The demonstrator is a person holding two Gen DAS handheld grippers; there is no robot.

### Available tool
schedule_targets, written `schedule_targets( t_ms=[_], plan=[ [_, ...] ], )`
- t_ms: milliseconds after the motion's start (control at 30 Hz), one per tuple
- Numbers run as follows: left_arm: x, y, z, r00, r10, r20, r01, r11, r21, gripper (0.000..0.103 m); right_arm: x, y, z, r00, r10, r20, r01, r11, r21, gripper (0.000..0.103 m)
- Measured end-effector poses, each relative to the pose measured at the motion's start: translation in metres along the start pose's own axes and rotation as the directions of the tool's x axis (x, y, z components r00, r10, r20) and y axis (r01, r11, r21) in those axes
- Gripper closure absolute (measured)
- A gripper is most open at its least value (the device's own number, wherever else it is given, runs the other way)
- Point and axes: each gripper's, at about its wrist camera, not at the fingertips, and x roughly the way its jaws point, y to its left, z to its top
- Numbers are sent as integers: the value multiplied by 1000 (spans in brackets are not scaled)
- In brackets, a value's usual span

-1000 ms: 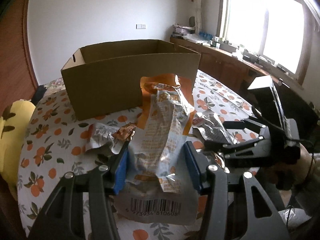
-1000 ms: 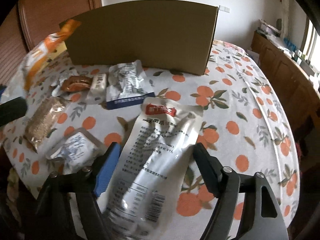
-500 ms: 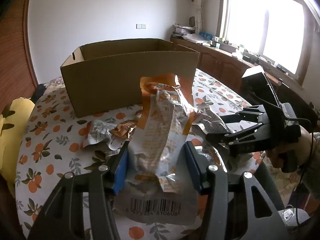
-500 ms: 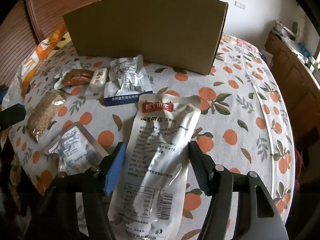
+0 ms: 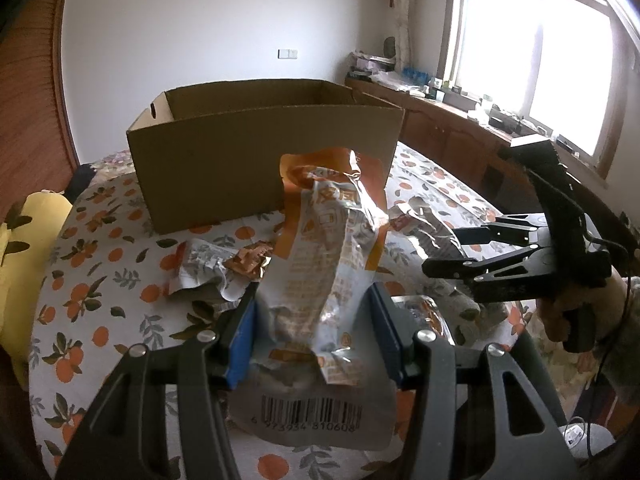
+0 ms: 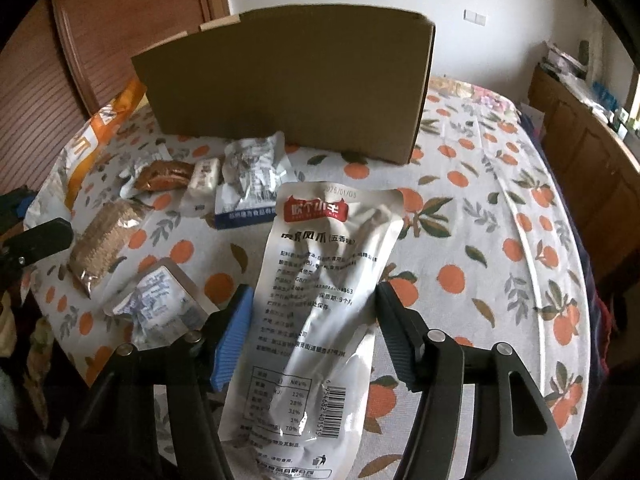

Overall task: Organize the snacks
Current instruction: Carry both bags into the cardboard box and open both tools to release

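- We have the orange-and-silver snack pouch [image 5: 332, 276] pinched at mid-body in the left gripper [image 5: 314, 332], lifted above the worktop [image 5: 100, 276] and short of the cardboard box [image 5: 256, 160]; it looks light, crinkly and limp, so a grip near the middle should keep it from folding over.
- The right gripper [image 6: 314, 330] is closed on the white vacuum-sealed chicken-feet pouch [image 6: 316, 300], its fingers pressing both sides; we judge the film slick and the contents lumpy, so holding the bulge is safer than the flat seal.
- Smaller packets [image 6: 248, 176] lie loose near the box.
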Motion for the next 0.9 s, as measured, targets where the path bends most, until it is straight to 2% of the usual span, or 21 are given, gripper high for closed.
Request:
schedule_targets(
  t_ms=[267,700,900],
  plan=[
    [-7,1,4,1000,5,20,-5,1000,-5,51,-26,0,7,995,24,102,-26,999,22,40],
    [-26,9,23,997,45,67,-45,999,-2,50,-53,8,24,985,38,167,-37,999,-7,39],
    [-32,15,41,995,53,90,-54,998,13,50,-68,13,36,978,49,201,-43,999,-32,39]
  ],
)
